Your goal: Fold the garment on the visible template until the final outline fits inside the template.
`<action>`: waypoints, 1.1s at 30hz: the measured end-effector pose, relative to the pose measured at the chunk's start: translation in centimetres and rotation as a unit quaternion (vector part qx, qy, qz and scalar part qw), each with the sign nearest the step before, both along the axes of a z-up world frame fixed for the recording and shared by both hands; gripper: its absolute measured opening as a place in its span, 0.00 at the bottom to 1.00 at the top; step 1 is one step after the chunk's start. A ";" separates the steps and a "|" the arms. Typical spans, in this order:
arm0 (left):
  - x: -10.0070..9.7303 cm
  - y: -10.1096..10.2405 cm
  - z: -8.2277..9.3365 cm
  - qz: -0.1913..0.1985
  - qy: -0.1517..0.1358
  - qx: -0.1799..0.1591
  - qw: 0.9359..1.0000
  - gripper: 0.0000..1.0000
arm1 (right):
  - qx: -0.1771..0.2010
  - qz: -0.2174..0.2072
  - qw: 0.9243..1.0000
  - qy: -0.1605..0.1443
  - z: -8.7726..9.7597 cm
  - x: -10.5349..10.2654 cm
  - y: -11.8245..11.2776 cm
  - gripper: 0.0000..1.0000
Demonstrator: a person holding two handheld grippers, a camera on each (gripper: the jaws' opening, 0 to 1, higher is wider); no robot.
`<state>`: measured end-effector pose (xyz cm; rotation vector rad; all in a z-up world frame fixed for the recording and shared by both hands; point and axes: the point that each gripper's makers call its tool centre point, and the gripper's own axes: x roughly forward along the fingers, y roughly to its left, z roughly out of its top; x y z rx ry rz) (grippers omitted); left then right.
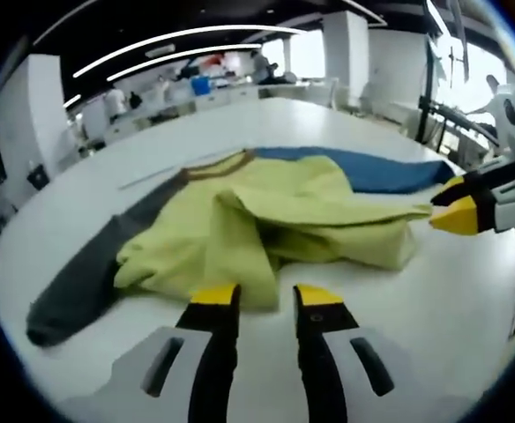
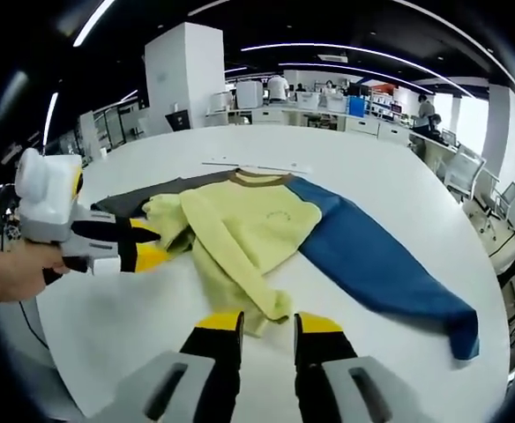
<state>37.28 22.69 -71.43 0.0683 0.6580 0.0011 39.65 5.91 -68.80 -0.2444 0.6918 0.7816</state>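
Note:
A sweatshirt (image 1: 284, 211) (image 2: 257, 220) with a yellow-green body and brown collar lies crumpled on a white round table (image 1: 416, 300) (image 2: 346, 167). Its body is folded loosely over itself. Its blue sleeve (image 1: 381, 169) (image 2: 372, 264) lies spread out flat, and its grey sleeve (image 1: 81, 282) (image 2: 143, 198) shows on the other side. My left gripper (image 1: 267, 300) (image 2: 152, 244) is open, its tips right at the garment's grey-sleeve side. My right gripper (image 2: 266, 324) (image 1: 456, 201) is open at the bunched hem, nothing clamped. A thin pale strip (image 2: 249, 165) (image 1: 165, 172) lies beyond the collar.
A hand (image 2: 11, 273) holds the left gripper at the table's edge. Beyond the table are office desks, white pillars (image 2: 187, 75), chairs (image 2: 465, 176) and several people far off. Bare tabletop surrounds the garment on all sides.

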 end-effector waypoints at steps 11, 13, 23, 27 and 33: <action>0.3 0.5 -1.1 0.013 0.011 -0.019 1.000 0.11 | 0.007 -0.001 1.000 0.001 0.1 -0.1 -0.2 0.19; 0.3 0.5 -1.1 0.009 0.011 -0.014 1.000 0.10 | 0.006 0.000 1.000 0.002 0.0 -0.1 -0.2 0.19; -0.2 1.1 -0.5 0.007 0.006 -0.039 0.999 0.00 | 0.011 -0.001 1.000 0.002 0.2 -0.3 -0.1 0.19; -0.5 1.2 0.6 0.002 -0.005 -0.040 0.999 0.00 | 0.010 0.001 1.000 0.001 0.4 -0.4 -0.1 0.19; -1.4 1.6 2.1 -0.017 -0.011 -0.017 1.000 0.00 | 0.008 0.007 1.000 0.000 0.5 -0.6 0.0 0.19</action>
